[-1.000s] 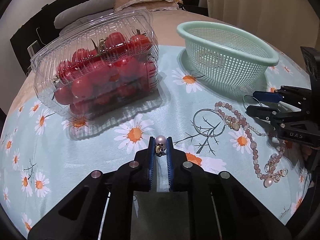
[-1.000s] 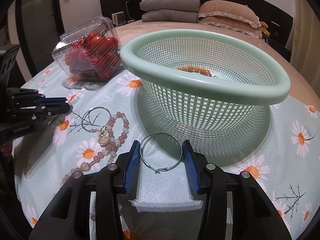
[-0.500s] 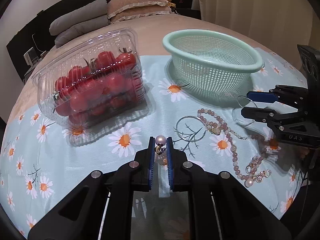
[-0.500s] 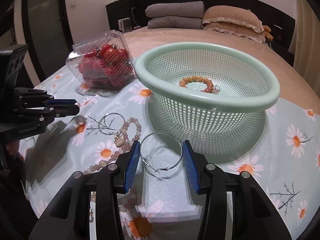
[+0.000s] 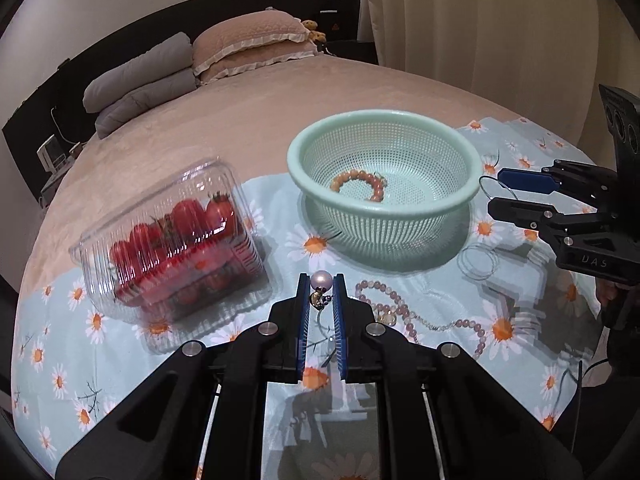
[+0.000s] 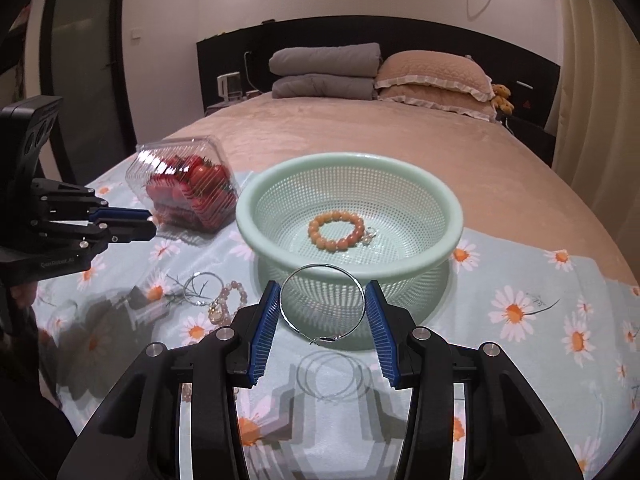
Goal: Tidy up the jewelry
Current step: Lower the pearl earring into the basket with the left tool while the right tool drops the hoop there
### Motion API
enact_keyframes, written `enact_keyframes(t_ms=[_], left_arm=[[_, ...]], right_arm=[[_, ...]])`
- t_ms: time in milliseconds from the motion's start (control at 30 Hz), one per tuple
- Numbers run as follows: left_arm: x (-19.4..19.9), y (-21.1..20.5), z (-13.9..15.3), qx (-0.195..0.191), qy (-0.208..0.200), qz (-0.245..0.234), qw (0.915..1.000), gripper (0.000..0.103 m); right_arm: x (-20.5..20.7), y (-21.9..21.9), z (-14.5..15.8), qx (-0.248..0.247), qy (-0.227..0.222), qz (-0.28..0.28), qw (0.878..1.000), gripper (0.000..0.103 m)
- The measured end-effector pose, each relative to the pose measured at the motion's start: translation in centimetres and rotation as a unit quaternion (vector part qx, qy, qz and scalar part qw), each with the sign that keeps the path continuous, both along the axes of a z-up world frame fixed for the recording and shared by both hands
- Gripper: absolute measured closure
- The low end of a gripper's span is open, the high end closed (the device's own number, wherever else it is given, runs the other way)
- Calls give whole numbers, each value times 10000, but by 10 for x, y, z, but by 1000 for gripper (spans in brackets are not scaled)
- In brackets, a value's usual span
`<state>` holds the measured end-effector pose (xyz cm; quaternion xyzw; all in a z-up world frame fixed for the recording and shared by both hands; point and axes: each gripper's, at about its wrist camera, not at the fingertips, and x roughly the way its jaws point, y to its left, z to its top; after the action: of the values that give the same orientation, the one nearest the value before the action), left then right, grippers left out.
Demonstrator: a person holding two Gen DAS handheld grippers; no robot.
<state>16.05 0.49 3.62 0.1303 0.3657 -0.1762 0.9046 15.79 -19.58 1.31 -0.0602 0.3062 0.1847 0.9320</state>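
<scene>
The left gripper (image 5: 322, 292) is closed on a pearl earring (image 5: 321, 282), the pearl showing above its fingertips, held off the cloth (image 5: 120, 360). The basket (image 5: 384, 120) lies ahead of it and to its right, past a beaded necklace (image 5: 400, 312) lying on the cloth. The right gripper (image 6: 323, 306) clamps a wire hoop (image 6: 322, 300) across its width, the hoop's plane roughly level and its clasp toward the camera; it hangs just short of the basket's near rim, so by my reading this hand is the nearer and needs only a short carry forward before letting go.

Counted left to right: one tomato box (image 5: 172, 240), one pearl earring, one necklace, one basket holding one orange bracelet (image 6: 336, 232) with something small and silvery beside it, two hoops, one being the loose hoop (image 6: 199, 288) on the cloth.
</scene>
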Motion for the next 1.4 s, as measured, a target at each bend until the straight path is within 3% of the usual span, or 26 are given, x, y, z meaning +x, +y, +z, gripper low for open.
enact_keyframes(t_ms=[367,700,1200,1333,1400], left_arm=[[44,-44,33,-88,-181,-605,9980,91],[86,-68,7,-8,237,-663,9975,91],[85,-78,-9,143,395,-729,9965,91],[85,-76,-8,195,343,-648,9971,81],[84,-76,-6,217,275,-599,9976,69]], right_arm=[[28,-2,15,-239,-189,-35,9995,62],[55,-7,0,-134,-16,-159,9998,62],[63,-11,-11,-43,17,-419,9991,60],[59,-17,-9,-136,-235,-749,9968,29],[57,-20,-9,-128,-258,-821,9962,23]])
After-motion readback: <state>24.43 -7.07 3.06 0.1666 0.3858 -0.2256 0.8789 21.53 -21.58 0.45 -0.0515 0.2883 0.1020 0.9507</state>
